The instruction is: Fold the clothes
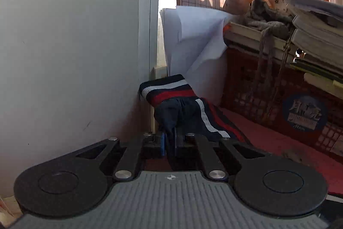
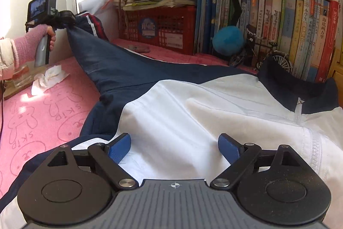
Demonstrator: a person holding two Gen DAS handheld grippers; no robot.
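A navy and white zip jacket (image 2: 193,113) lies spread on the pink cloth-covered table (image 2: 42,113). Its navy sleeve (image 2: 120,65) stretches up to the far left. My left gripper (image 1: 169,141) is shut on the sleeve (image 1: 182,113) just behind its striped red, white and navy cuff (image 1: 167,89), holding it raised near the white wall; it also shows in the right wrist view (image 2: 68,20). My right gripper (image 2: 173,147) is open, its blue pads (image 2: 120,147) hovering just over the white chest panel, holding nothing.
A red crate (image 2: 158,27) with stacked papers stands at the back, beside a row of books (image 2: 278,25), a blue ball (image 2: 228,41) and a toy bicycle (image 2: 261,53). A crumpled tissue (image 2: 48,78) lies at left. White sheets (image 1: 193,46) lean by the window.
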